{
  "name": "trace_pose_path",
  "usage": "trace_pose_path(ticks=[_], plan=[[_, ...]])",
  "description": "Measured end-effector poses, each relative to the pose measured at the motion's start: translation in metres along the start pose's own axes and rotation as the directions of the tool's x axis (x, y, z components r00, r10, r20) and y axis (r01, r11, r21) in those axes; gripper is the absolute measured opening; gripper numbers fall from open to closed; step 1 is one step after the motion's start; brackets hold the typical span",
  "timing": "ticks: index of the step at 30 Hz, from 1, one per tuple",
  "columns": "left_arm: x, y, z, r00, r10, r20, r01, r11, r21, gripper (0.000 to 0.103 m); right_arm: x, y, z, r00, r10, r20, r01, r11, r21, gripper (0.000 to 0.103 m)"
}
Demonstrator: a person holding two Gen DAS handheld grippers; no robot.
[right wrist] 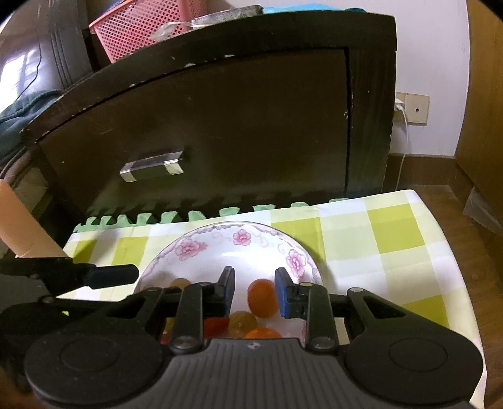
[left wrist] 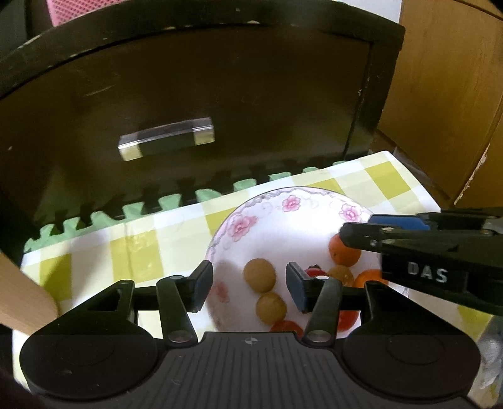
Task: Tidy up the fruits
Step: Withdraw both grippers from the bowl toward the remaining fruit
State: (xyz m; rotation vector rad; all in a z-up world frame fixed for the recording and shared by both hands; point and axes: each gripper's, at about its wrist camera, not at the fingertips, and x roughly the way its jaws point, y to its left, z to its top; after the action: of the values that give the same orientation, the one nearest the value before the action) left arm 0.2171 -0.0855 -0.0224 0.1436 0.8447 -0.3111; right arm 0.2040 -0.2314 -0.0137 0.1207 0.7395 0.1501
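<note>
The floral bowl (left wrist: 251,217) sits on the green-and-white checked cloth (left wrist: 141,245), toward the cloth's far edge, and holds all the visible fruit. Inside it, in the left wrist view, two tan round fruits (left wrist: 260,274) lie touching one another near the centre; an orange fruit (left wrist: 341,256) rests against the right wall, and red pieces (left wrist: 314,271) lie low in the bowl, partly hidden behind the tool. The left gripper (left wrist: 249,284) hangs over the bowl with its jaws spread wide; the tan fruits show between the blue pads (left wrist: 297,289) without being touched. The right gripper (right wrist: 254,291) also stands released above the bowl, jaws apart, with an orange fruit (right wrist: 262,297) framed between them; contact cannot be confirmed. Each tool's fingers enter the other's view from the side. Behind the cloth lies a green foam mat edge (left wrist: 176,201), then a dark cabinet (left wrist: 220,94) with a metal handle (left wrist: 166,138). A pink basket (right wrist: 141,25) stands on top.
</note>
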Motion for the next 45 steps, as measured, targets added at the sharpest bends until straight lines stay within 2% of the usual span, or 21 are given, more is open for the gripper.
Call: trace_pose_path(ticks=[9, 19, 22, 26, 29, 34, 41, 45], plan=[[-0.024, 0.027, -0.016, 1.000, 0.027, -0.016, -0.027, 0.999, -0.022, 0.061, -0.021, 0.025, -0.023, 0.999, 0.044, -0.030, -0.045, 0.998, -0.038, 0.027], [-0.037, 0.040, -0.030, 0.999, 0.005, -0.050, -0.005, 1.000, -0.004, 0.063, -0.033, 0.068, -0.063, 0.985, 0.120, -0.125, -0.132, 0.987, -0.094, 0.027], [-0.035, 0.040, -0.032, 0.998, -0.013, -0.062, 0.013, 1.000, -0.004, 0.063, -0.025, 0.080, -0.073, 0.981, 0.119, -0.154, -0.139, 0.982, -0.124, 0.028], [-0.032, 0.044, -0.033, 0.997, -0.037, -0.071, 0.036, 0.999, -0.021, 0.063, -0.015, 0.091, -0.079, 0.980, 0.111, -0.163, -0.141, 0.972, -0.190, 0.033], [-0.030, 0.047, -0.033, 0.996, -0.051, -0.078, 0.049, 0.998, -0.030, 0.064, -0.006, 0.094, -0.083, 0.982, 0.084, -0.167, -0.122, 0.965, -0.231, 0.034], [-0.026, 0.050, -0.035, 0.993, -0.070, -0.095, 0.066, 0.997, -0.044, 0.064, 0.010, 0.092, -0.084, 0.978, 0.103, -0.184, -0.141, 0.968, -0.208, 0.035], [-0.021, 0.049, -0.038, 0.990, -0.088, -0.110, 0.084, 0.996, -0.038, 0.065, 0.011, 0.100, -0.086, 0.982, 0.094, -0.163, -0.132, 0.962, -0.240, 0.031], [-0.017, 0.046, -0.039, 0.987, -0.111, -0.116, 0.107, 0.993, -0.042, 0.065, 0.003, 0.095, -0.089, 0.981, 0.099, -0.165, -0.135, 0.966, -0.221, 0.031]])
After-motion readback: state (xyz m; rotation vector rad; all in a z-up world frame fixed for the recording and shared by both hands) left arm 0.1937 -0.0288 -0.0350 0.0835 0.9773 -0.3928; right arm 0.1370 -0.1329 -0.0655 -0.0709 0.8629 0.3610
